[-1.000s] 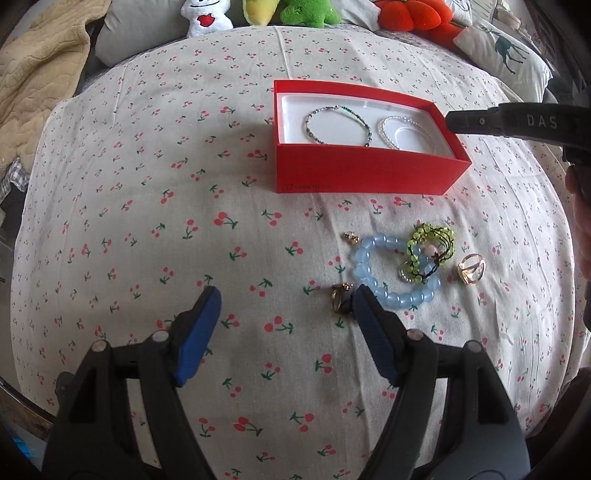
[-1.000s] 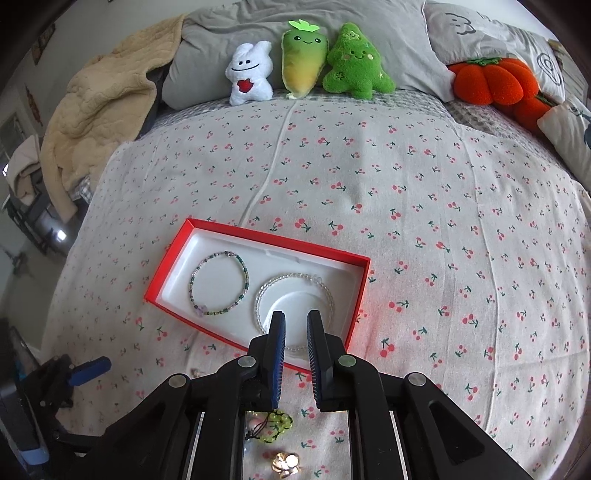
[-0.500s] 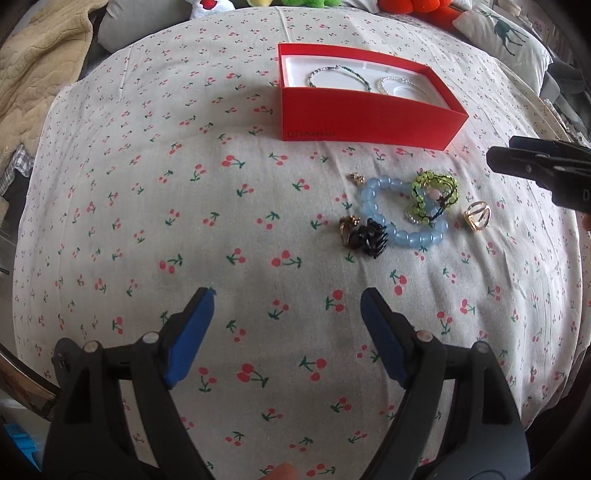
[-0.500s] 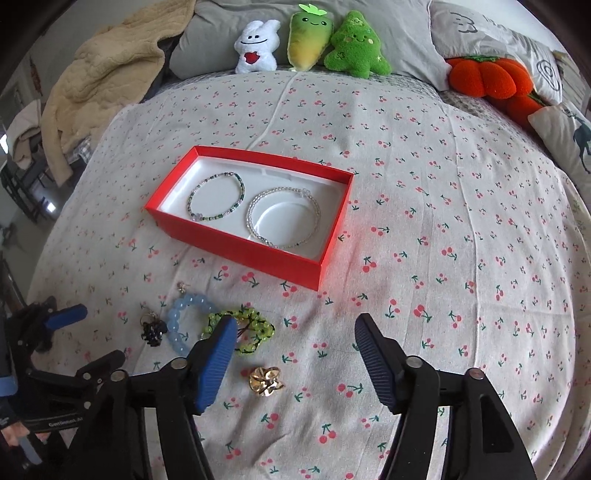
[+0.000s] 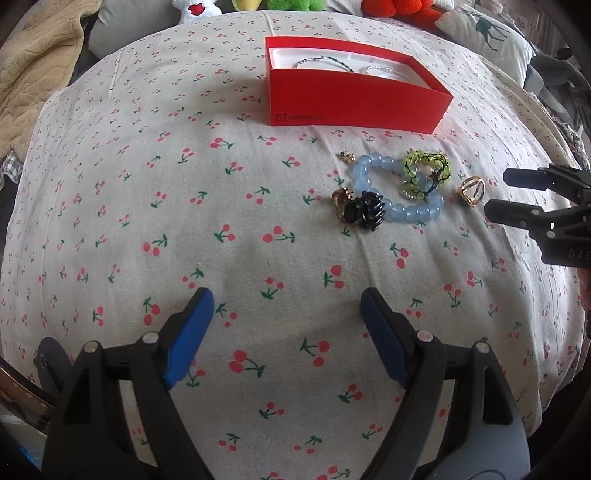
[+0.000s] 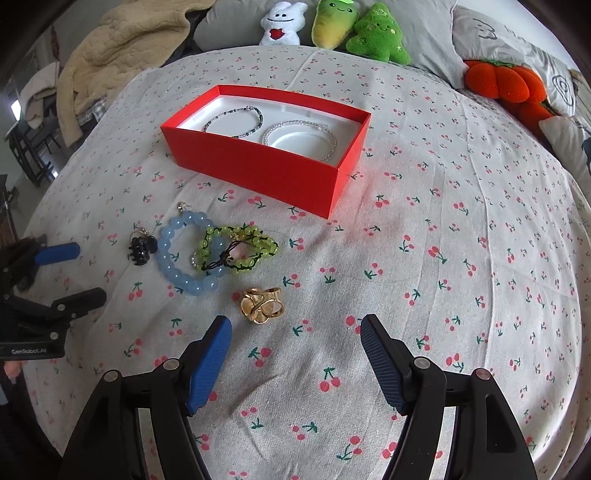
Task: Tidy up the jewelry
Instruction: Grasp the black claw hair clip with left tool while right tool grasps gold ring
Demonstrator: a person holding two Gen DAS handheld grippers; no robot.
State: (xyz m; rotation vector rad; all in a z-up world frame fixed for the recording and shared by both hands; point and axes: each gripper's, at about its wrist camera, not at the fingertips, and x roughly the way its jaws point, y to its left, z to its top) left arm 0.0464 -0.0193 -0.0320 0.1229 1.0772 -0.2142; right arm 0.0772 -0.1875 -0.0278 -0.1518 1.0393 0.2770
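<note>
1. Your left hand-held gripper (image 5: 286, 308) hangs over the cherry-print bedsheet (image 5: 184, 206) with its blue pads spread wide and nothing between them
2. Your right hand-held gripper (image 6: 295, 334) is released too; its jaws have just been opening, and only bare sheet lies between the pads, with the gold openwork ring (image 6: 262, 305) just beyond the tip of the pad on the left of its view
3. The red rectangular cardboard box (image 6: 258, 170) sits farther up the bed, and its white insert holds two thin bracelets side by side: a dark multicoloured seed-bead bracelet (image 6: 233, 119) and a clear silvery bead bracelet (image 6: 299, 134)
4. Loose jewelry lies on the sheet in front of the box: a pale blue round-bead bracelet (image 6: 184, 258), with a lime-green beaded bracelet on black cord (image 6: 240, 249) overlapping it
5. A small black claw-shaped hair clip (image 6: 142, 249) rests just beside the blue bracelet, on the side toward your left gripper, and in the left wrist view a small gold-and-dark trinket (image 5: 341, 201) touches the clip
6. A tiny gold charm (image 5: 347, 157) lies at the blue bracelet's far edge, nearest the box
7. Along the head of the bed stand a white plush bunny (image 6: 282, 24), a yellow-green plush vegetable (image 6: 334, 22), a green plush tree (image 6: 376, 35) and an orange plush pumpkin (image 6: 504, 83), well apart from the jewelry
</note>
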